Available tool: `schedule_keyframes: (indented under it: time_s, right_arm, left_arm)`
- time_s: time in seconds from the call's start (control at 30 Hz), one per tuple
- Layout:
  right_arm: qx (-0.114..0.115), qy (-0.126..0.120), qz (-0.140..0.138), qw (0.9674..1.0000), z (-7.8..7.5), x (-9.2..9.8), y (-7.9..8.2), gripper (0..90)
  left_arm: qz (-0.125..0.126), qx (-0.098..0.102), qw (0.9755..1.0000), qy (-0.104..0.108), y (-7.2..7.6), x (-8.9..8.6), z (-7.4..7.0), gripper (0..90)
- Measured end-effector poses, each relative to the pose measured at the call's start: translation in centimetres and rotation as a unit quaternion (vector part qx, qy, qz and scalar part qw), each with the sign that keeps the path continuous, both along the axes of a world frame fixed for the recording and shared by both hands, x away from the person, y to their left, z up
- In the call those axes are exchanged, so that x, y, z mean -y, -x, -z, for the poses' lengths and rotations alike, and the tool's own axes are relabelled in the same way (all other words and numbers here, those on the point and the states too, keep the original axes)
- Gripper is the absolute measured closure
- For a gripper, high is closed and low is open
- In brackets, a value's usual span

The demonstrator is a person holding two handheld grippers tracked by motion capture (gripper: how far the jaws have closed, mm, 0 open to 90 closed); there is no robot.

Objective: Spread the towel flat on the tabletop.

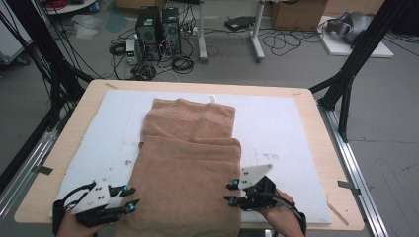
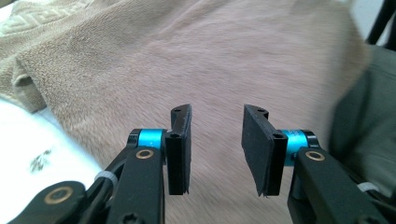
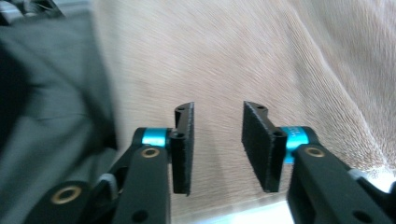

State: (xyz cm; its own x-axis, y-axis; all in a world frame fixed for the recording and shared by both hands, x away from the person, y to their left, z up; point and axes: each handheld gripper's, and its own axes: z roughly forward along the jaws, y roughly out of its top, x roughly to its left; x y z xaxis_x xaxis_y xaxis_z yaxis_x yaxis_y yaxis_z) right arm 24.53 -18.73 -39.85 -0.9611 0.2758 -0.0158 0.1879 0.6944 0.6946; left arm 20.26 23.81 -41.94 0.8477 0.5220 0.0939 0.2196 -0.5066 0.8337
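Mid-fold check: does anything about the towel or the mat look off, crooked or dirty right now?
The brown towel lies a bit askew: its folded top layer sits offset from the patterned layer beneath, and its near end hangs over the table edge. The white mat carries small dark specks beside the towel. Both tongs, left and right, are open and hold nothing.

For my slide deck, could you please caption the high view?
Two open hand-held tools, left tool and right tool, flank a folded tan towel on a white mat.
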Motion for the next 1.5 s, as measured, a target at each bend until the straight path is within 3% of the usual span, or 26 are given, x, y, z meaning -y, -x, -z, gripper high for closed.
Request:
schedule_keyframes:
  time_s: [0.1,0.2,0.23,0.27,0.33,0.4,0.53,0.67,0.73,0.77,0.8,0.83,0.9,0.93,1.03,1.1,1.2,1.23,1.3,1.37,1.5]
  right_arm:
    - [-0.011,0.014,0.018,0.9997,1.4,-0.4,-2.2,58.1]
    - [-0.025,0.031,0.027,0.9988,2.8,-0.9,-3.9,61.7]
    - [-0.031,0.039,0.025,0.9984,3.1,-1.0,-4.1,65.7]
    - [-0.027,0.037,0.023,0.9987,3.5,-1.1,-4.1,70.2]
    - [-0.036,0.022,0.02,0.9989,3.6,-0.8,-4.2,80.8]
    - [-0.038,0.015,0.012,0.9991,3.7,-0.7,-4.0,84.7]
    - [-0.043,0.012,-0.01,0.9989,2.9,-0.5,-2.4,85.6]
    - [-0.042,0.002,-0.065,0.997,1.3,-0.4,1.3,84.4]
    - [-0.038,-0.026,-0.094,0.9945,-0.1,-0.1,3.3,74.8]
    - [-0.022,-0.052,-0.096,0.9938,-1.0,0.3,4.2,68.2]
    - [-0.013,-0.067,-0.092,0.9935,-1.6,0.6,4.5,67.8]
    - [-0.005,-0.067,-0.081,0.9944,-2.0,0.9,4.4,66.9]
    - [0.008,-0.046,-0.052,0.9976,-2.1,1.1,3.8,65.1]
    - [0.009,-0.028,-0.031,0.9991,-1.7,1.1,2.9,63.7]
    - [-0.003,-0.007,0.0,1.0,0.1,0.8,1.0,62.6]
    - [-0.015,0.008,0.013,0.9998,1.5,0.7,-0.1,60.7]
    - [-0.028,0.021,0.017,0.9992,3.0,0.4,-0.8,60.8]
    - [-0.031,0.029,0.017,0.9989,3.5,0.3,-1.0,61.9]
    - [-0.027,0.011,0.022,0.9993,3.9,0.4,-1.0,68.6]
    - [-0.036,0.002,0.016,0.9992,3.9,0.6,-1.0,82.2]
    - [-0.03,0.012,-0.003,0.9995,3.4,0.6,-0.9,85.3]
  left_arm:
    - [-0.011,-0.011,0.9998,-0.012,-2.3,0.8,0.9,59.1]
    - [-0.018,-0.044,0.9985,-0.026,-4.1,1.3,2.0,59.6]
    - [-0.013,-0.063,0.9973,-0.036,-4.4,1.4,2.4,64.0]
    - [-0.012,-0.058,0.9979,-0.025,-4.4,1.3,2.8,70.5]
    - [-0.019,-0.071,0.9971,-0.016,-4.4,1.2,2.7,79.9]
    - [-0.018,-0.061,0.9976,-0.027,-4.1,1.5,2.6,86.2]
    - [-0.001,-0.05,0.9987,-0.014,-2.0,0.9,1.4,86.7]
    - [0.03,-0.039,0.9988,0.01,2.3,-0.1,-0.9,86.6]
    - [0.041,-0.039,0.9983,0.015,4.6,-0.4,-1.9,84.0]
    - [0.036,-0.038,0.9985,0.015,5.2,-0.4,-2.2,74.7]
    - [0.033,-0.037,0.9987,0.012,5.4,-0.4,-2.4,64.6]
    - [0.035,-0.032,0.9989,0.005,5.3,-0.4,-2.4,63.9]
    - [0.024,-0.018,0.9995,-0.012,4.5,-0.3,-2.0,63.7]
    - [0.02,-0.014,0.9996,-0.017,4.1,-0.3,-1.7,63.4]
    - [0.008,-0.014,0.9997,-0.019,2.2,-0.2,-0.1,62.3]
    - [0.003,-0.024,0.9995,-0.022,0.9,-0.1,1.2,60.8]
    - [0.005,-0.034,0.9984,-0.045,0.0,0.3,2.5,60.4]
    - [0.009,-0.035,0.9986,-0.037,-0.1,0.3,2.8,61.2]
    - [0.015,-0.043,0.9986,-0.025,-0.1,0.2,2.9,72.5]
    - [0.006,-0.043,0.9985,-0.032,0.1,0.4,2.8,84.7]
    - [0.008,-0.044,0.9981,-0.042,0.8,0.6,2.2,87.3]
